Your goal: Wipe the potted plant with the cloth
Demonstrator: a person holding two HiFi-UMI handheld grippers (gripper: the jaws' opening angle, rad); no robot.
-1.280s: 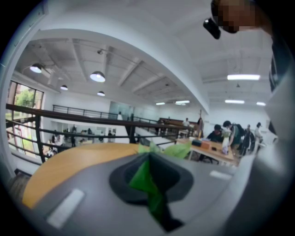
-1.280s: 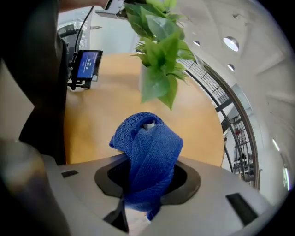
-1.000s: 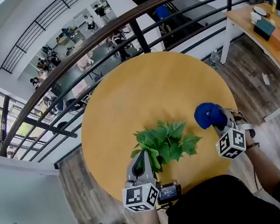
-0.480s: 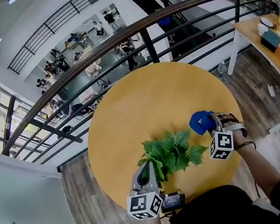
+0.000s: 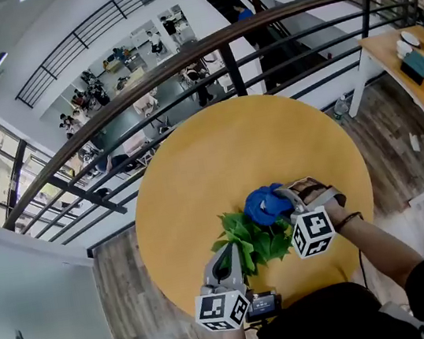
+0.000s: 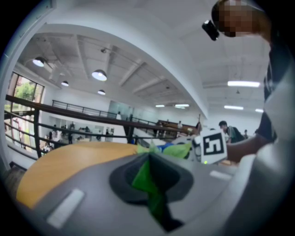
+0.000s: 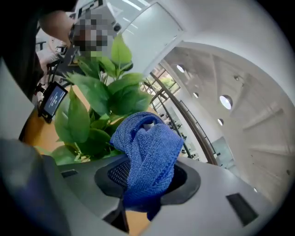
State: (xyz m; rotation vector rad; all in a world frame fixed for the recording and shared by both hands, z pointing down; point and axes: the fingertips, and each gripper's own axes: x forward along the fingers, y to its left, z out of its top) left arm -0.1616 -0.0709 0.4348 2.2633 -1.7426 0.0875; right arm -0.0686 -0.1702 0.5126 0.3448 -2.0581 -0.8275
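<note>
The potted plant (image 5: 253, 238), a cluster of green leaves, stands near the front of the round yellow table (image 5: 218, 156). My left gripper (image 5: 228, 259) is shut on one of its leaves (image 6: 146, 182) at the plant's left side. My right gripper (image 5: 281, 203) is shut on a bunched blue cloth (image 5: 265, 204), which rests over the plant's far right leaves. In the right gripper view the cloth (image 7: 148, 154) hangs from the jaws right in front of the leaves (image 7: 99, 99).
A dark metal railing (image 5: 178, 58) curves behind the table, with a lower floor beyond it. A wooden desk (image 5: 419, 68) with small items stands at the right. The person's body fills the bottom edge of the head view.
My right gripper has swung left with the blue cloth, from the bare table at the plant's right onto the plant's leaves. The left gripper has stayed put on its leaf.
</note>
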